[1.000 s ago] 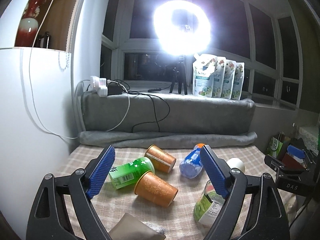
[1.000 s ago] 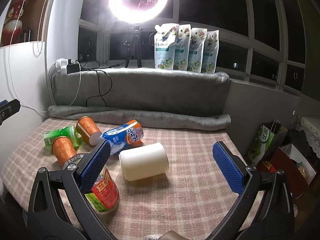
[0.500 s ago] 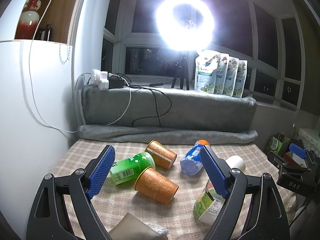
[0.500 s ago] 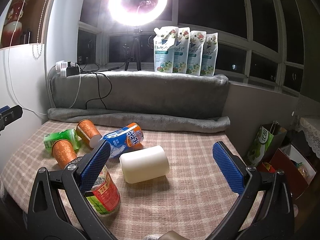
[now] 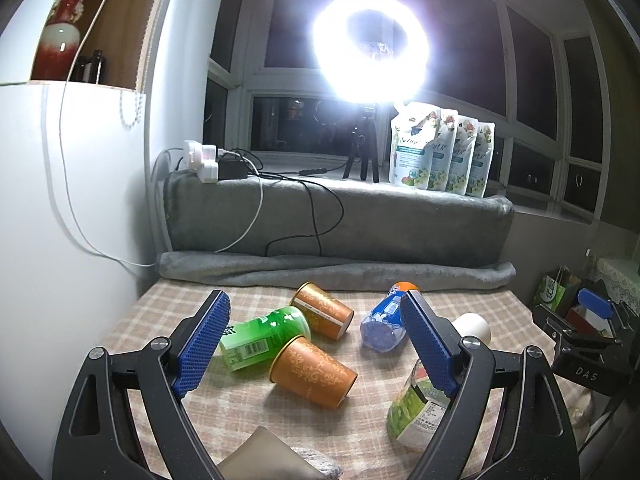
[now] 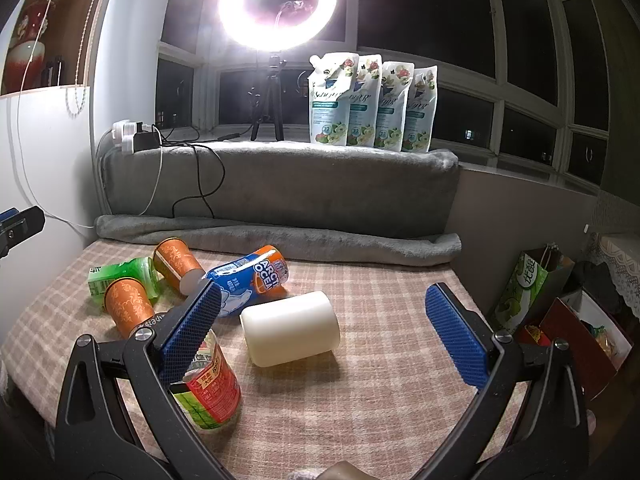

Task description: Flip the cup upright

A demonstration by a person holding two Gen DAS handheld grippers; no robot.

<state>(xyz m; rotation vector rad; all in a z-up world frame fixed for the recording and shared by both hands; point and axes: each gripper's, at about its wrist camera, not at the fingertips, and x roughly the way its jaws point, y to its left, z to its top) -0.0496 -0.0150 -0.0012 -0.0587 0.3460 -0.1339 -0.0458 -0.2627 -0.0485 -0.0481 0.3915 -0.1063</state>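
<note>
Two orange patterned paper cups lie on their sides on the checked tablecloth. The near cup (image 5: pixel 314 370) lies between my left gripper's (image 5: pixel 316 346) open, empty jaws, a little beyond the tips. The far cup (image 5: pixel 322 314) lies behind it. Both show in the right wrist view, near cup (image 6: pixel 128 306) and far cup (image 6: pixel 176 262), at the left. A white cup (image 6: pixel 292 328) lies on its side in front of my right gripper (image 6: pixel 326 334), which is open and empty. The white cup's end shows in the left wrist view (image 5: pixel 474 326).
A green bottle (image 5: pixel 264 336) and a blue-orange bottle (image 6: pixel 250 280) lie by the cups. A labelled jar (image 6: pixel 210 388) stands near the right gripper's left finger. A grey blanket (image 6: pixel 280 240) borders the far edge. Bags (image 6: pixel 528 284) stand off the table's right side.
Both views have drifted slightly, and the scene sits a little lower in each frame. The cups and bottles have not moved. Both grippers stay open.
</note>
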